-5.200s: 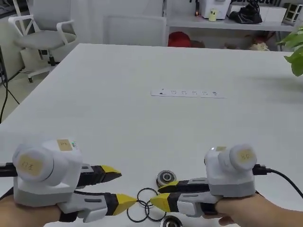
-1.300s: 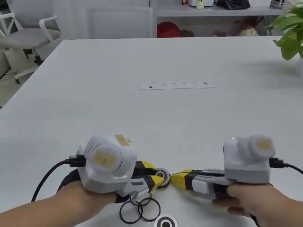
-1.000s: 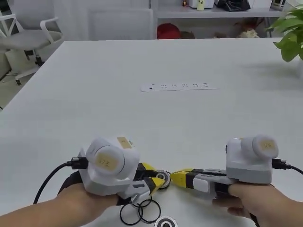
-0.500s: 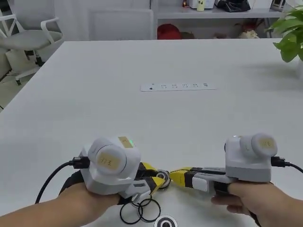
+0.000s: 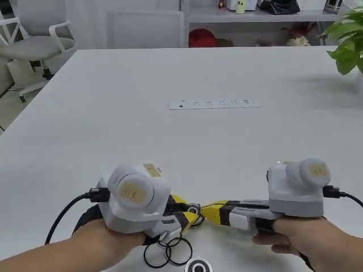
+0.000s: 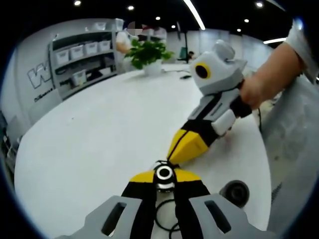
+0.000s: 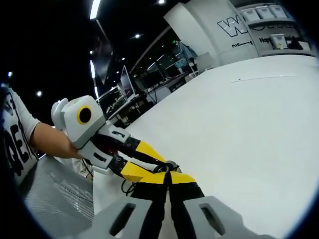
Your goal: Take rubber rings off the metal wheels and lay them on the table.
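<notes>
In the left gripper view my left gripper [image 6: 164, 175] is shut on a small metal wheel [image 6: 164, 173], held just above the table. My right gripper [image 6: 172, 154] comes in from the right, its yellow jaws closed at the wheel's rim, pinching the thin black rubber ring there. The right gripper view has my right gripper [image 7: 170, 175] shut, tips against the wheel [image 7: 167, 166], with the left gripper [image 7: 149, 158] opposite. In the head view the left gripper [image 5: 186, 212] and right gripper [image 5: 205, 212] meet at the wheel [image 5: 194, 212]. Three loose rubber rings [image 5: 168, 251] lie below them.
A second metal wheel [image 5: 198, 266] lies at the near table edge, also wheel [image 6: 235, 191]. A white power strip [image 5: 214, 104] sits mid-table. A plant [image 5: 346, 45] stands at the far right, a chair [image 5: 34, 48] at the far left. The white table [image 5: 187, 153] stretches ahead.
Since 5.2 s ago the left gripper has closed on the wheel that lay on the table. In the last second the right gripper's tips have edged left onto the wheel.
</notes>
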Action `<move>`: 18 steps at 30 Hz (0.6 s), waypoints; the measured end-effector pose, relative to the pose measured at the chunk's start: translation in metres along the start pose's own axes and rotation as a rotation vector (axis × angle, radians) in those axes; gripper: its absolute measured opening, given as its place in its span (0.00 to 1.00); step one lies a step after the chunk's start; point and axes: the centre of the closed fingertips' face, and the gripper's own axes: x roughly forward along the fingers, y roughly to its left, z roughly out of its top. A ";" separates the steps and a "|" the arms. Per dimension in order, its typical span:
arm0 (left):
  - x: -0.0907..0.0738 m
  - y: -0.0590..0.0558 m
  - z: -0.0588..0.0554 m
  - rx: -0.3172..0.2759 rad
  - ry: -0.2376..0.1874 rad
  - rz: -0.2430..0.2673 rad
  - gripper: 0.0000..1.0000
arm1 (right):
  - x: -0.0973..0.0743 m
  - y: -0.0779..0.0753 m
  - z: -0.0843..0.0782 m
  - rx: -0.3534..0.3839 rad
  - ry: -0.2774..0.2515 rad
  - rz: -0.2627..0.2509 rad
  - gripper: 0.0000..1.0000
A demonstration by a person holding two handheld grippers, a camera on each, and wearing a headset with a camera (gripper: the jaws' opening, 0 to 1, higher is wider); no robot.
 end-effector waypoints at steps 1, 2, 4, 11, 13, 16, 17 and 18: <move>0.000 0.000 0.000 0.001 0.000 0.001 0.13 | 0.000 0.000 0.000 0.000 0.001 0.000 0.00; 0.000 0.000 0.000 0.001 0.000 0.001 0.13 | 0.000 0.000 0.000 0.000 0.002 0.001 0.00; 0.000 0.000 0.000 0.003 0.000 0.001 0.13 | 0.000 0.001 0.000 0.004 0.002 0.005 0.00; 0.000 -0.001 0.000 0.008 0.000 0.000 0.13 | 0.000 0.003 0.000 0.008 0.001 0.012 0.00; 0.001 -0.001 0.000 0.009 -0.002 0.001 0.13 | 0.001 0.003 0.000 0.009 0.001 0.016 0.00; 0.001 -0.001 0.000 0.010 -0.003 -0.001 0.13 | 0.002 0.006 0.000 0.016 -0.002 0.032 0.00; 0.000 -0.001 0.000 0.009 -0.003 -0.002 0.13 | 0.003 0.011 0.004 0.005 -0.019 0.053 0.00; 0.000 -0.001 0.000 0.009 -0.004 -0.002 0.13 | 0.003 0.013 0.005 0.015 -0.022 0.061 0.00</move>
